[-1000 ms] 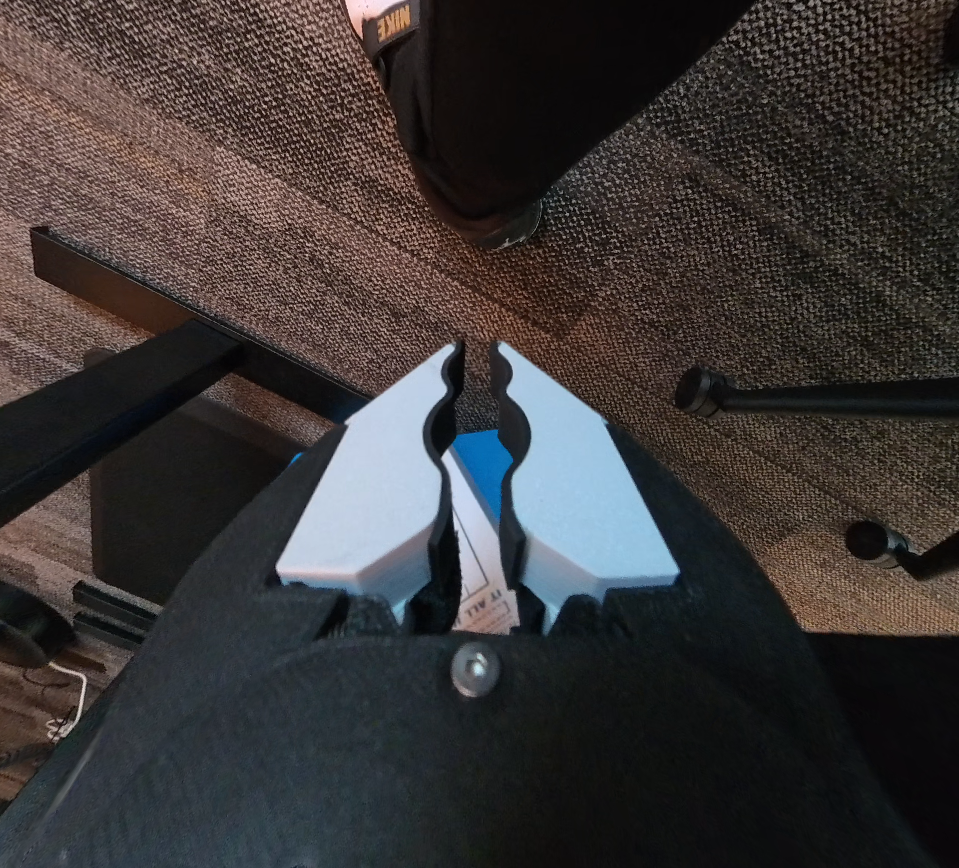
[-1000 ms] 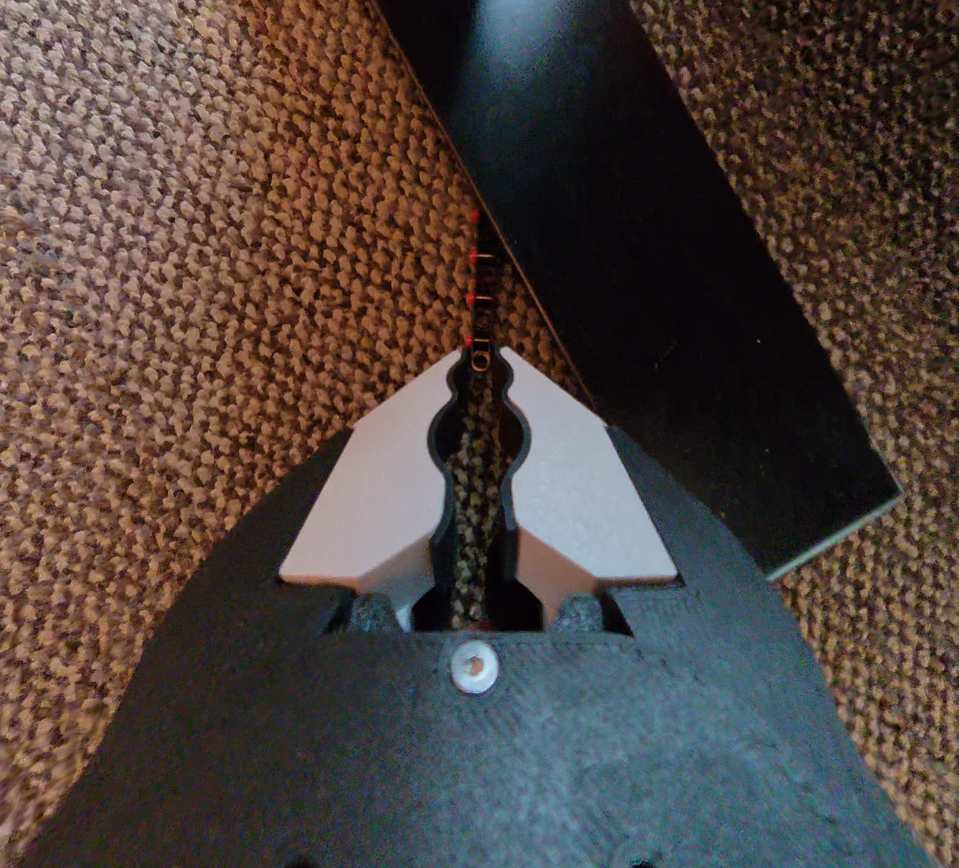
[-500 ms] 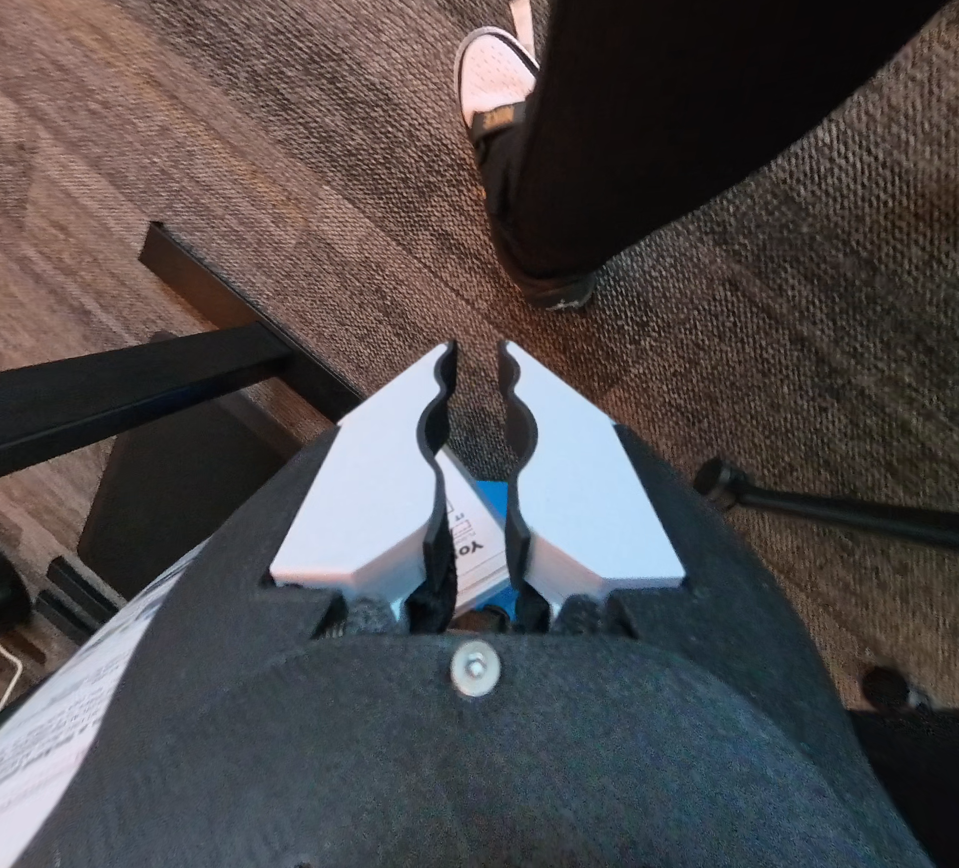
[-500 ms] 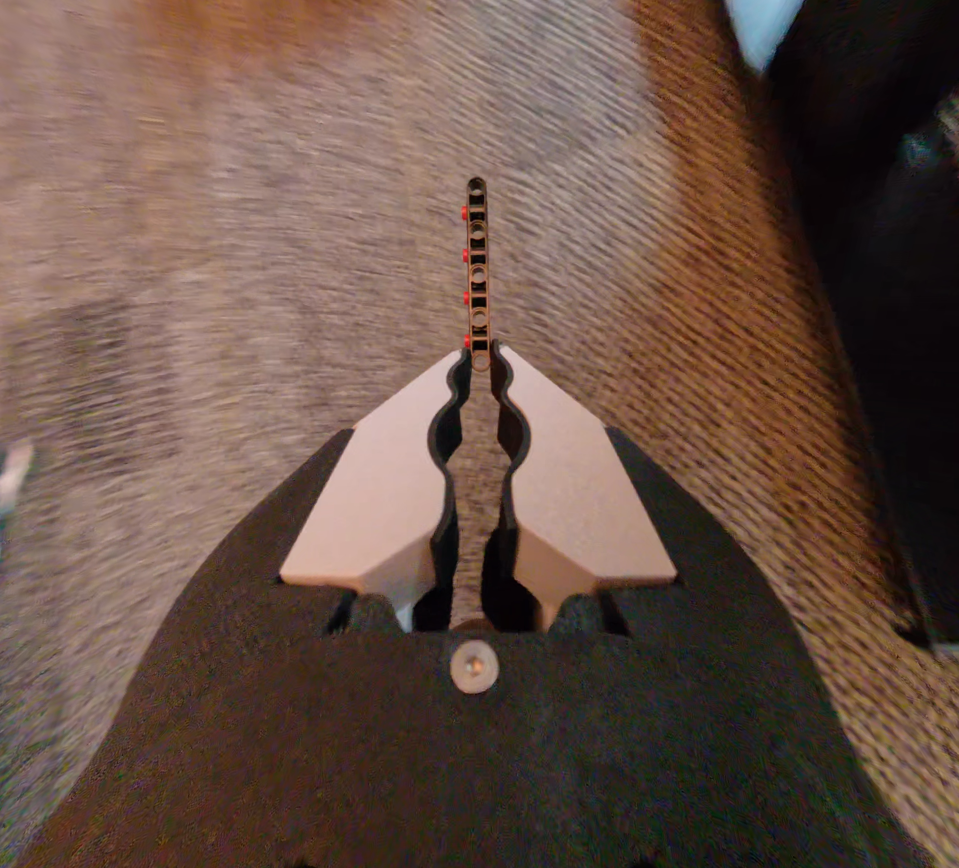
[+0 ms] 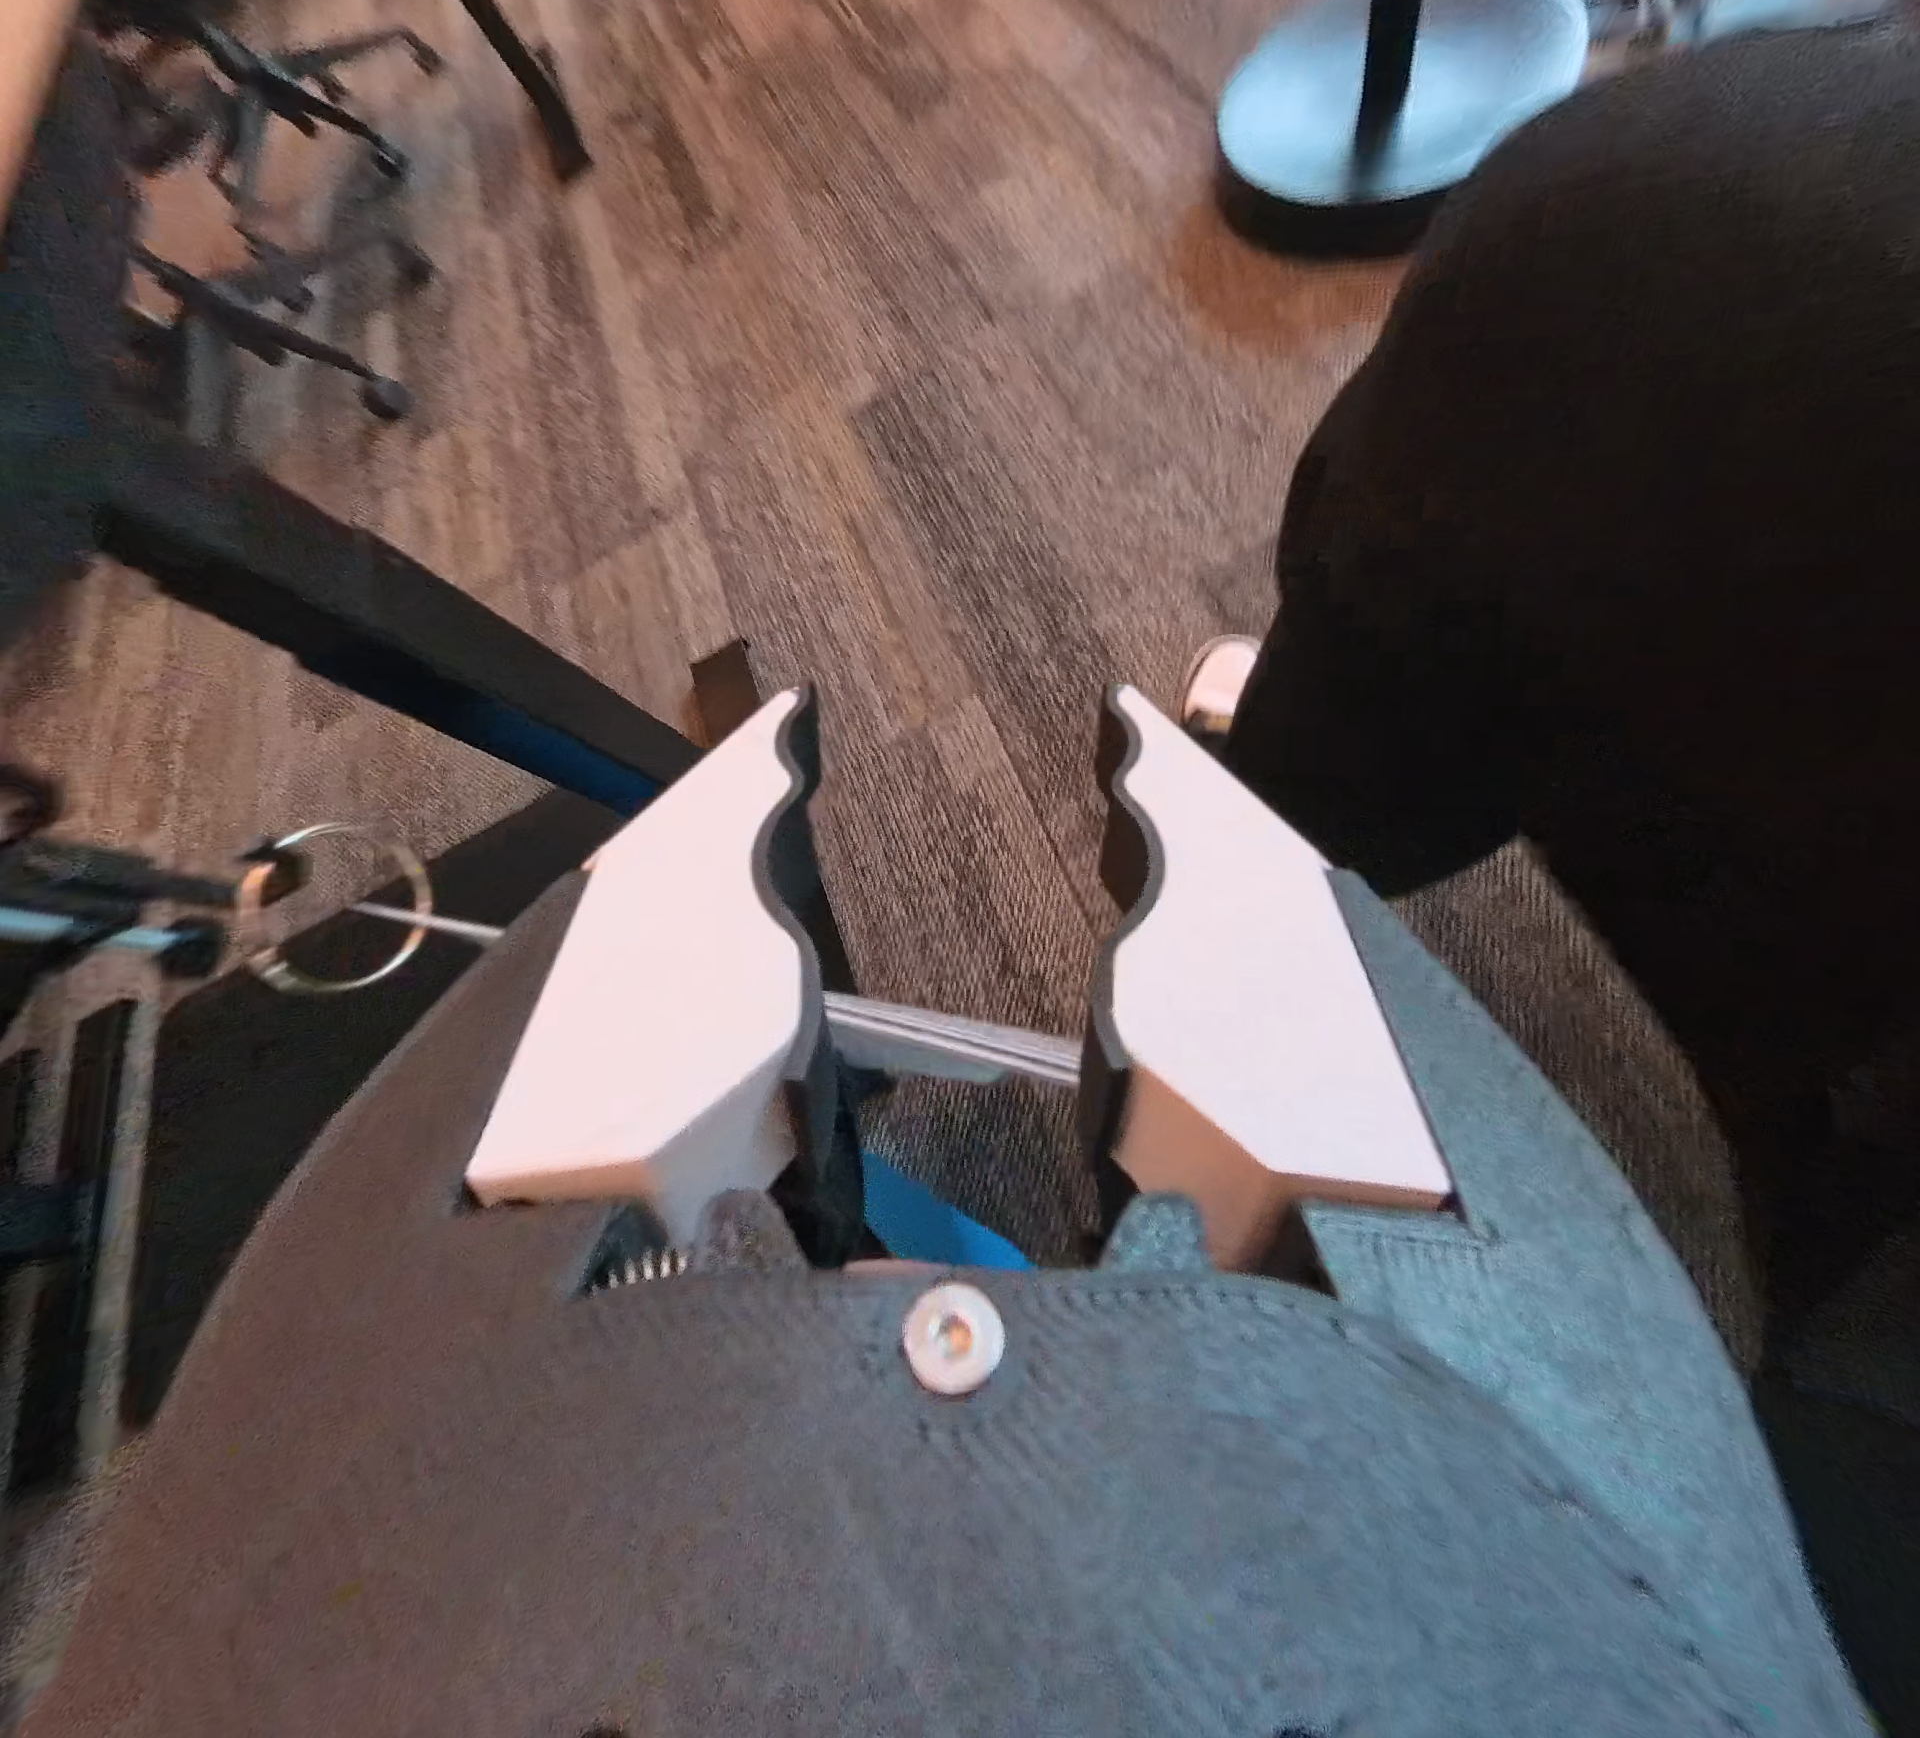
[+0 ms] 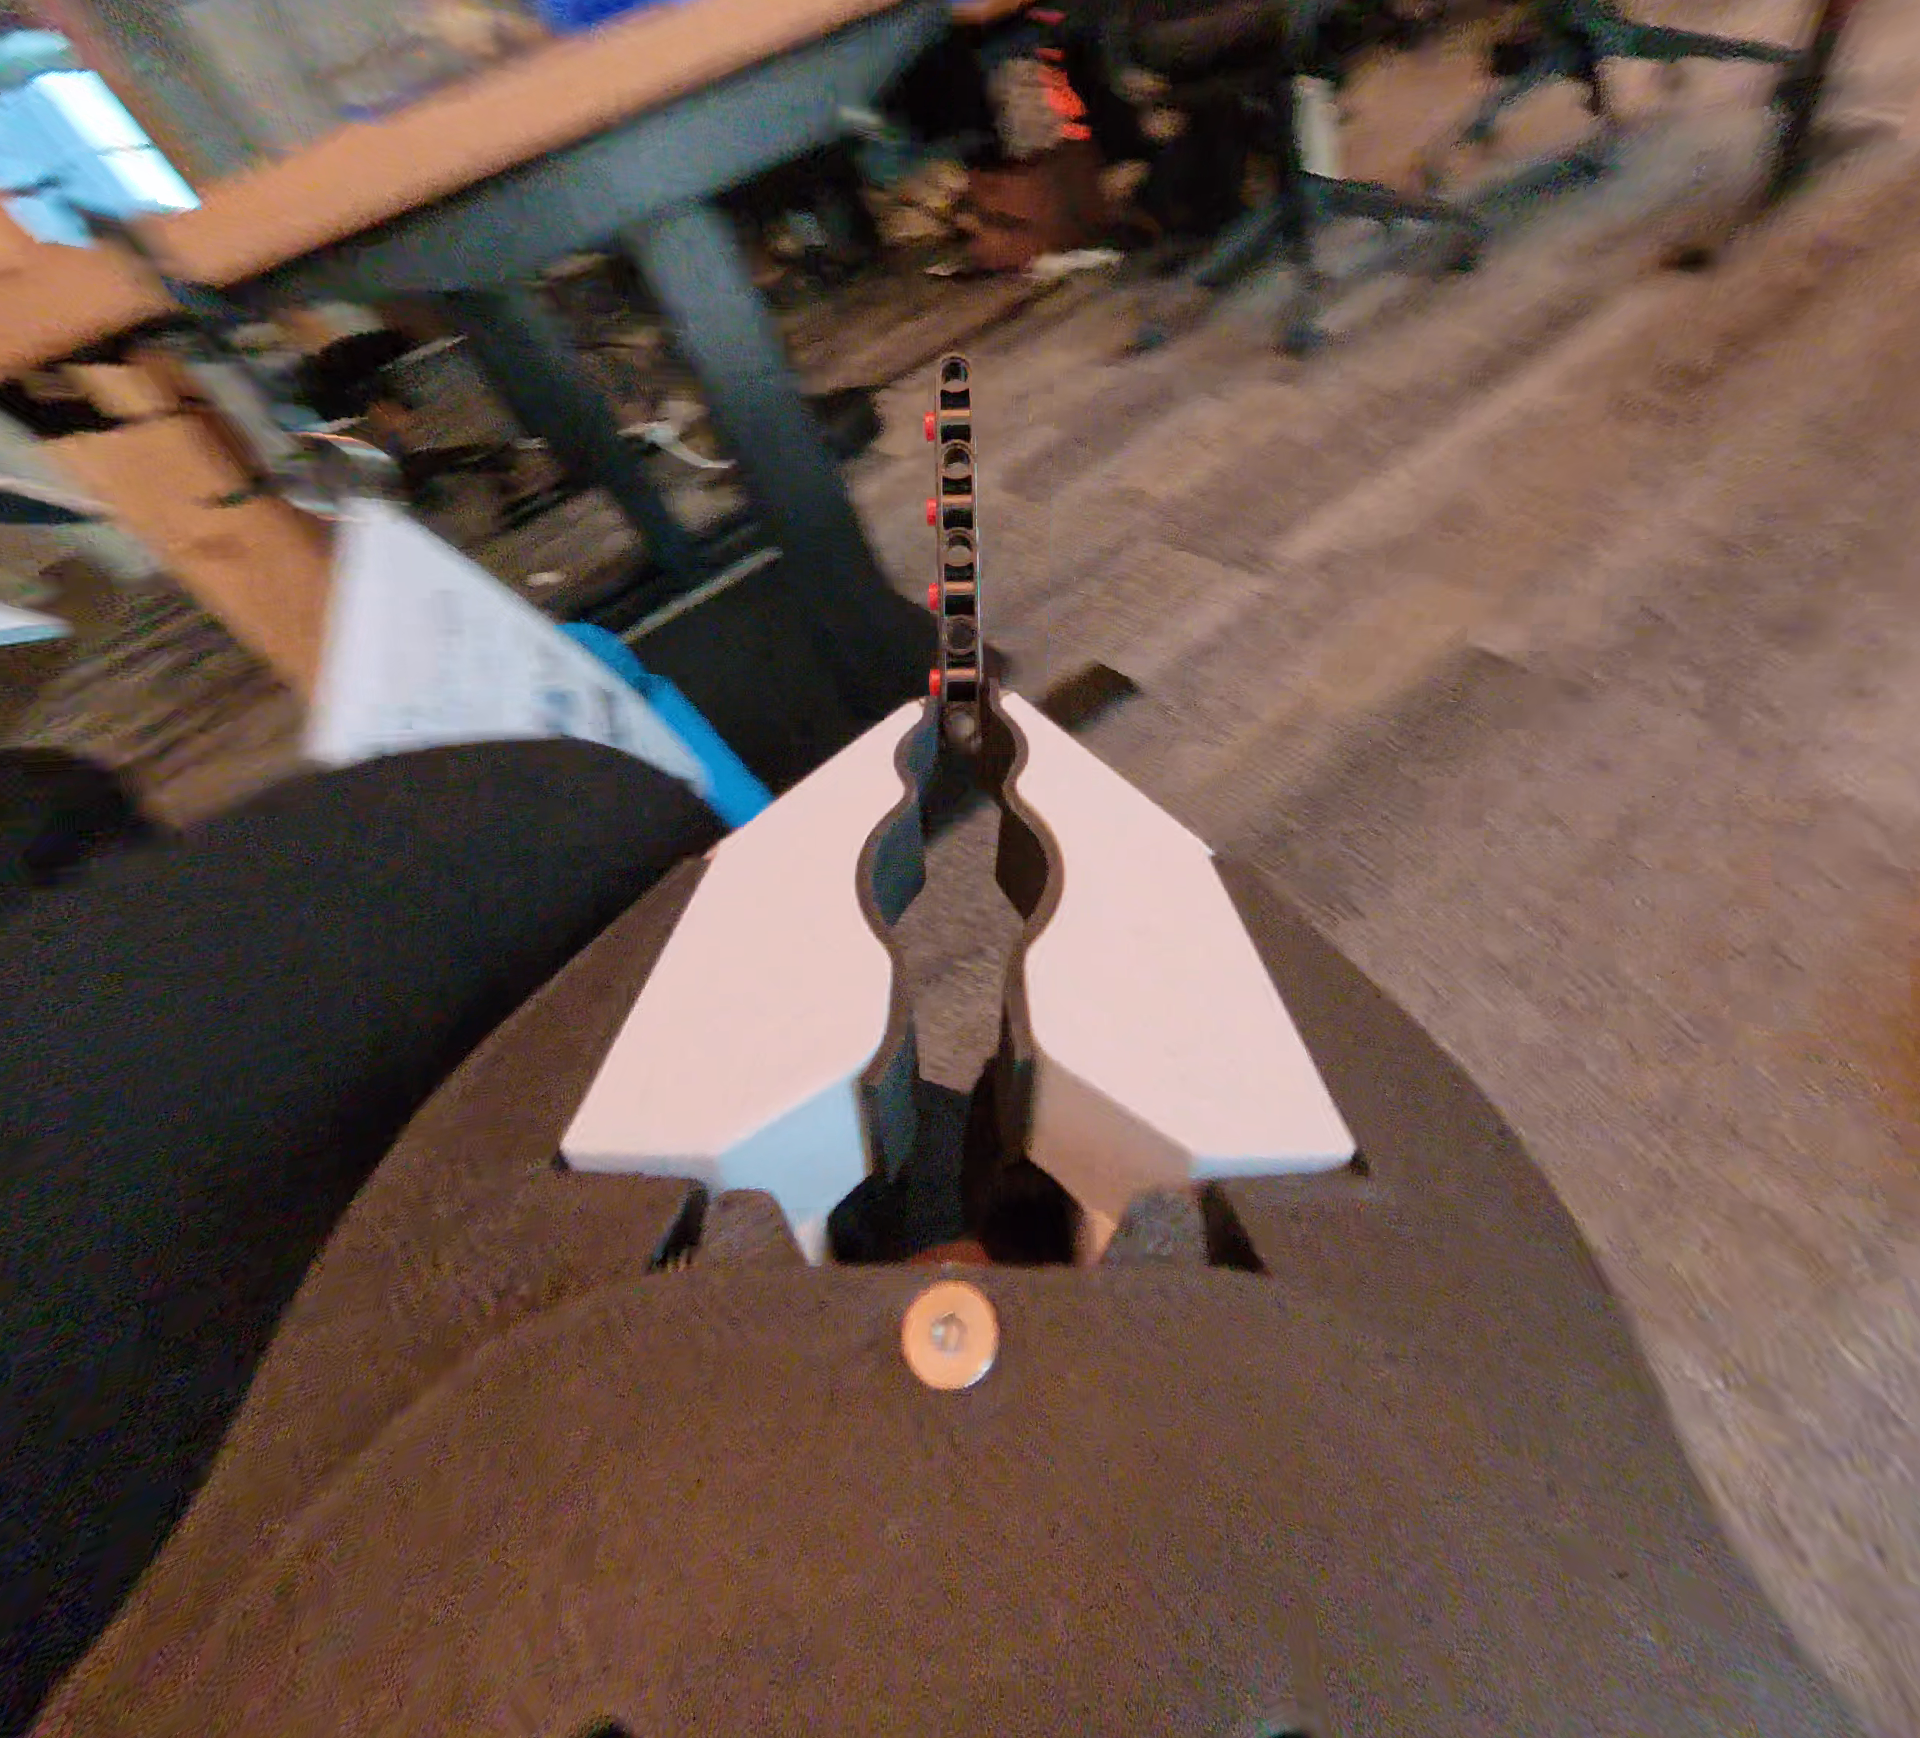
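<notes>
above grey carpet [image 5: 935,338], the left gripper [image 5: 956,712] has its pale fingers [image 5: 665,950] spread wide with nothing between the tips; a second ago they stood almost closed. a thin flat grey edge [image 5: 945,1039] crosses the gap low between the fingers, with a blue patch [image 5: 925,1215] beneath it; whether it touches them cannot be told. a person's dark trouser leg [image 5: 1600,545] fills the right side, and a round pole base [image 5: 1403,99] and chair legs [image 5: 281,306] have newly come into view. in the right wrist view, the right gripper [image 6: 961,717] remains pinched at its tips on a thin black perforated beam with red pins [image 6: 958,535], which points straight forward as before. the background, formerly carpet alone, now shows a blurred wooden table [image 6: 582,88] and a white printed sheet [image 6: 447,649] at left.
</notes>
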